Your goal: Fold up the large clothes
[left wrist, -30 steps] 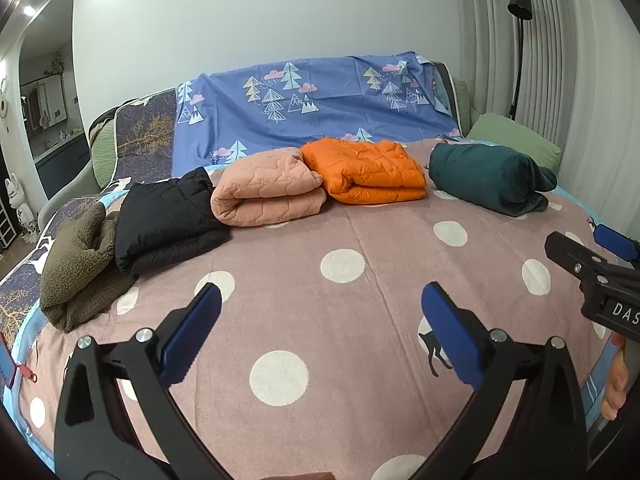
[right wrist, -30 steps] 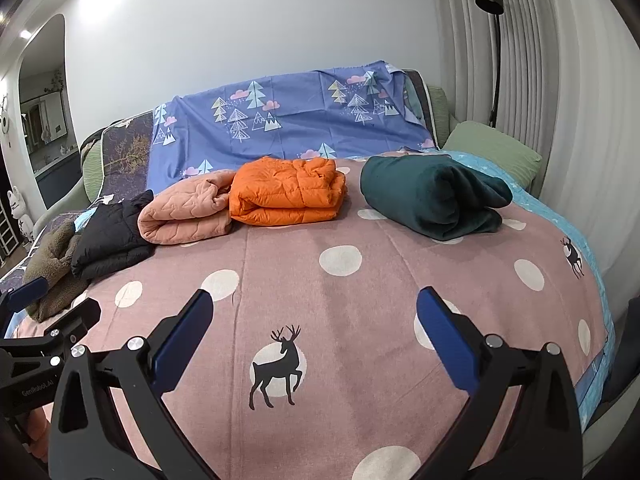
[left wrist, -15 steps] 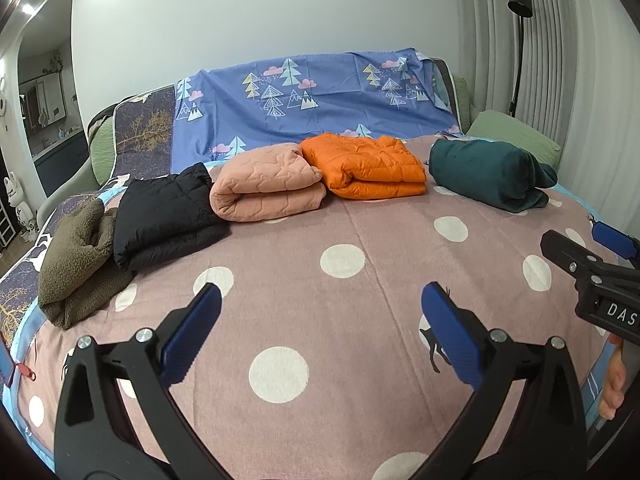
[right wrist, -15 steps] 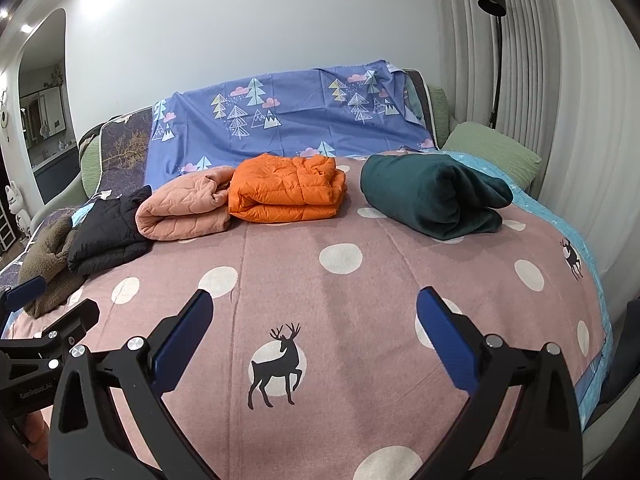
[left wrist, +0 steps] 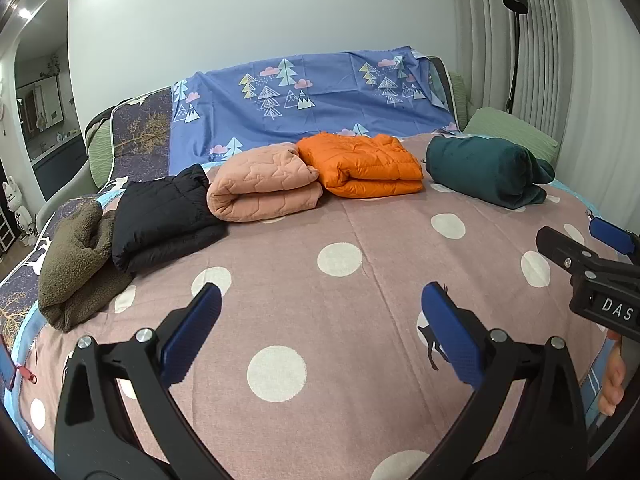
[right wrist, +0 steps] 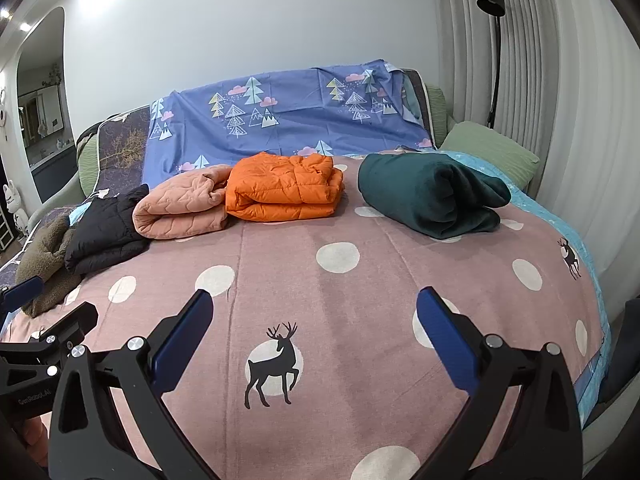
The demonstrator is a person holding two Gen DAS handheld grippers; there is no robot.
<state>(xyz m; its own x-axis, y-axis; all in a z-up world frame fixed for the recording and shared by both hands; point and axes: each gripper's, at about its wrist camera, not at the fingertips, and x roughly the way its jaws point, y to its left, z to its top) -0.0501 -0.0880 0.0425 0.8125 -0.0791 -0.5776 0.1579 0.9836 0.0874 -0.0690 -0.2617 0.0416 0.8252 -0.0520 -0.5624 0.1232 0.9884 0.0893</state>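
Observation:
Several folded garments lie in a row across the far half of the bed: an olive fleece (left wrist: 76, 264), a black puffer jacket (left wrist: 164, 216), a peach quilted jacket (left wrist: 260, 184), an orange puffer jacket (left wrist: 364, 164) and a dark green fleece (left wrist: 484, 168). In the right wrist view the same orange jacket (right wrist: 284, 188) and green fleece (right wrist: 432, 196) sit ahead. My left gripper (left wrist: 320, 332) hovers open over the near bedspread, nothing between its blue pads. My right gripper (right wrist: 314, 338) is open too, empty, above the deer print (right wrist: 274, 364).
The pink polka-dot bedspread (left wrist: 340, 300) covers the bed. A blue tree-print sheet (left wrist: 312, 100) drapes the headboard. A green pillow (left wrist: 512, 132) and a black floor lamp (left wrist: 514, 40) stand at the right by the curtains. A doorway opens at the left.
Both views have tilted slightly, so the garments sit a little higher in frame. Both grippers stay open and empty; nothing on the bed has moved.

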